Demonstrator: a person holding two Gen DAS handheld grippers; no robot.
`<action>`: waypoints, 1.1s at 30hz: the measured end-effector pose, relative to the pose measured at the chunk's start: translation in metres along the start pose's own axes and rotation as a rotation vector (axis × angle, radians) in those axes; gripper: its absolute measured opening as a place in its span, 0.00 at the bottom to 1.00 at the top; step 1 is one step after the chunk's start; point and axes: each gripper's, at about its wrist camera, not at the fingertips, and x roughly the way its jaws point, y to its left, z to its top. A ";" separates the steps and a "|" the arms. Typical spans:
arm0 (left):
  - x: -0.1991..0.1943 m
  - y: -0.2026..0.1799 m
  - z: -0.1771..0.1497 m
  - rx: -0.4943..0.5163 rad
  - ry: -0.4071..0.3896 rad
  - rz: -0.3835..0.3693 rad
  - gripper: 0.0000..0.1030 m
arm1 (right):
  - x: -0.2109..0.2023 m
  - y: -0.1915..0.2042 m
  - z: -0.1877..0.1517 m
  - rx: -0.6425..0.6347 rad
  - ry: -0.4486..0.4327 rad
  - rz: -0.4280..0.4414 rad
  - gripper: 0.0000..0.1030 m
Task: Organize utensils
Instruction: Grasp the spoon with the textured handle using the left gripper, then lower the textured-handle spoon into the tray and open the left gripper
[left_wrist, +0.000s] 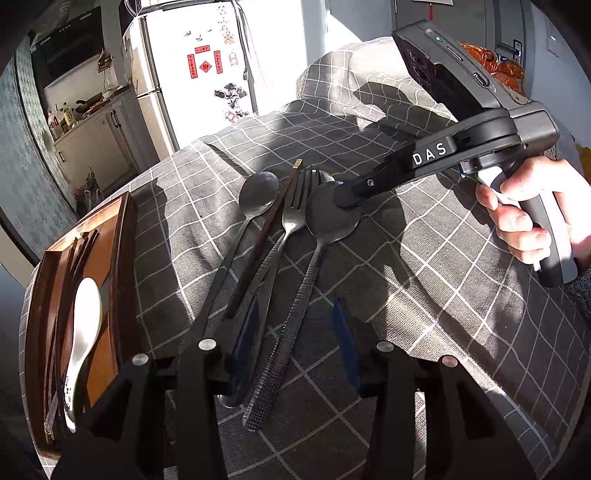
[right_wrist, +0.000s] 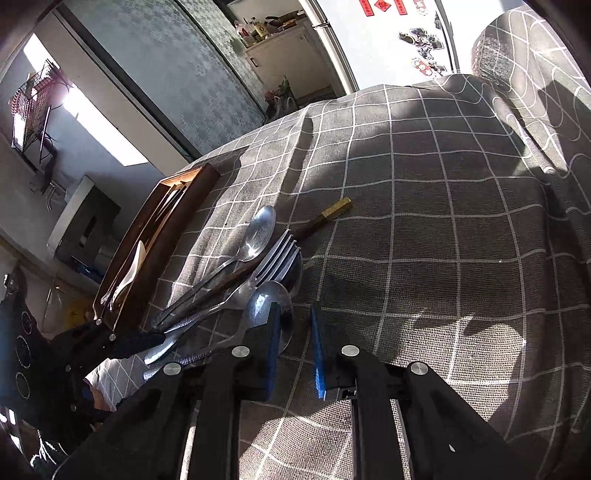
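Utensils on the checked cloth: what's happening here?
A person is sorting cutlery with two handheld grippers. The right gripper is at the bowl of the large spoon; the left gripper, open, straddles the handles. A fork, smaller spoon and chopstick remain; the wooden tray holds a white spoon.

This is a home, with a kitchen opening off an eating area. A tall fridge (left_wrist: 192, 74) stands against the far wall, its door dotted with red paper decorations (left_wrist: 204, 65) and magnets. To its left a range hood (left_wrist: 72, 40) hangs over a counter (left_wrist: 86, 110) crowded with bottles and what looks like a pan, though that corner is small and dim. White cupboards (left_wrist: 92, 147) sit below. In front, a table under a grey checked tablecloth (left_wrist: 424, 258) carries cutlery (left_wrist: 295, 218) and a wooden tray (left_wrist: 122, 236).
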 end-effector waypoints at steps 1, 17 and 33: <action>-0.001 0.000 -0.001 0.001 -0.003 0.003 0.45 | -0.004 0.002 0.000 -0.006 -0.016 -0.002 0.04; -0.011 -0.016 0.015 -0.001 -0.065 -0.037 0.34 | -0.097 0.034 0.007 -0.089 -0.177 0.056 0.01; -0.077 0.101 -0.013 -0.163 -0.099 0.219 0.17 | -0.018 0.158 0.069 -0.223 -0.158 0.163 0.01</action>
